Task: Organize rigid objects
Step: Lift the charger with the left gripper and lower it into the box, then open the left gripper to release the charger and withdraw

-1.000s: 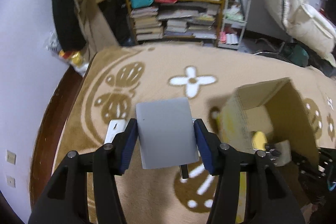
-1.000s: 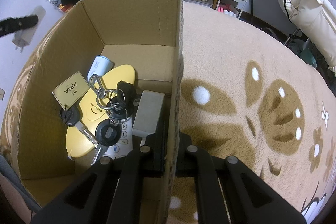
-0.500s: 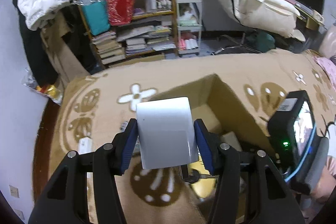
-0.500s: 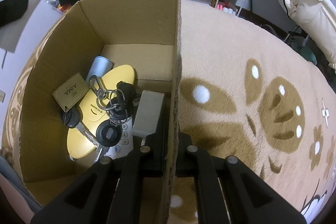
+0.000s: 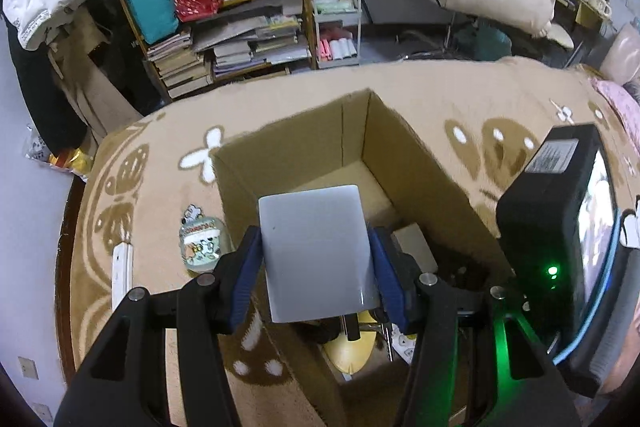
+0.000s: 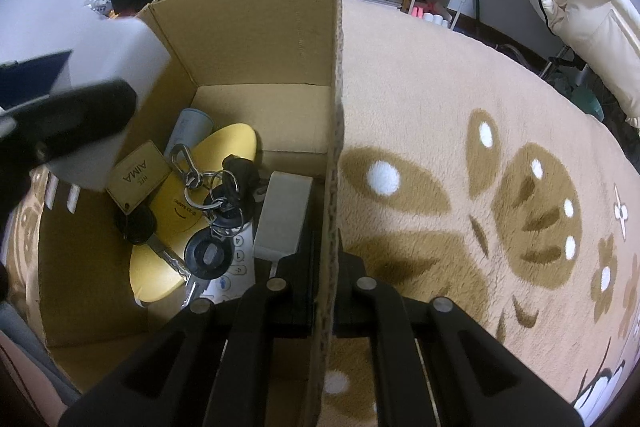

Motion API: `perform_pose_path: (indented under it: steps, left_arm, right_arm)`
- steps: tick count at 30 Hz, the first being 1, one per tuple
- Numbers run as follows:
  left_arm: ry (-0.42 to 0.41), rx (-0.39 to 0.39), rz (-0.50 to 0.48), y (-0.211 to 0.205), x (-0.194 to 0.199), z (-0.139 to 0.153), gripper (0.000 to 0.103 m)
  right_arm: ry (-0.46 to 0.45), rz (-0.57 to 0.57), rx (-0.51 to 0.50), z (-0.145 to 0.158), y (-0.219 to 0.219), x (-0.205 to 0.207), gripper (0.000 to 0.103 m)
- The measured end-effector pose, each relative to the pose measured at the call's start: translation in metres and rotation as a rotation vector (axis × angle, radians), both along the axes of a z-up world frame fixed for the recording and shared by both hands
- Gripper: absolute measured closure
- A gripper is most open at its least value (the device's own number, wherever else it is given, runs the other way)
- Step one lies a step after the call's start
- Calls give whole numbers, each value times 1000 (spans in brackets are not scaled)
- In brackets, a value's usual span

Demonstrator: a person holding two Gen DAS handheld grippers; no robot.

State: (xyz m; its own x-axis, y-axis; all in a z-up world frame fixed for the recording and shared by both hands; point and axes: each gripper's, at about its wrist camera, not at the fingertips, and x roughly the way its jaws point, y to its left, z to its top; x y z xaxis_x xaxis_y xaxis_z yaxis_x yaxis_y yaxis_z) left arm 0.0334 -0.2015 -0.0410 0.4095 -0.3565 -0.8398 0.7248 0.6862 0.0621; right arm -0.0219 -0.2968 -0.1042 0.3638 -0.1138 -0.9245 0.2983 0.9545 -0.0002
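two tongs, left (image 5: 316,259) clamped on smooth grey block (image 5: 314,251), right (image 6: 322,259) pinching corrugated cardboard box (image 6: 256,39) wall

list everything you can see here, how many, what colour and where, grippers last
cardboard box: one, brown, open, on the blanket
grey block: one, between the left gripper's fingers, over the box
key bunch: one, black and silver with a tan tag, inside the box
yellow oval item: one, under the keys
grey adapter: one, inside, by the right wall
blanket: one, tan with brown pattern
bookshelf: one, wooden, behind
left hand-held gripper: black, blue pads, shut on the block
right hand-held gripper: black, clamping the box's right wall
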Motion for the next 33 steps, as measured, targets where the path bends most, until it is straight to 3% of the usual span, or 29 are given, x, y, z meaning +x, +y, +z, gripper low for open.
perform_pose_path:
  steps: [18,23,33]
  left_arm:
    - [39,81,6,-4,3,-22,49]
    - [-33,62,4,-2,-2,-9,49]
    - [-21,24,50,13,11,5,47]
  right_arm:
    - [-1,2,0,-1,2,1,96]
    - [1,3,-3,-2,4,2,96]
    - [1,4,-3,-3,5,4,96]
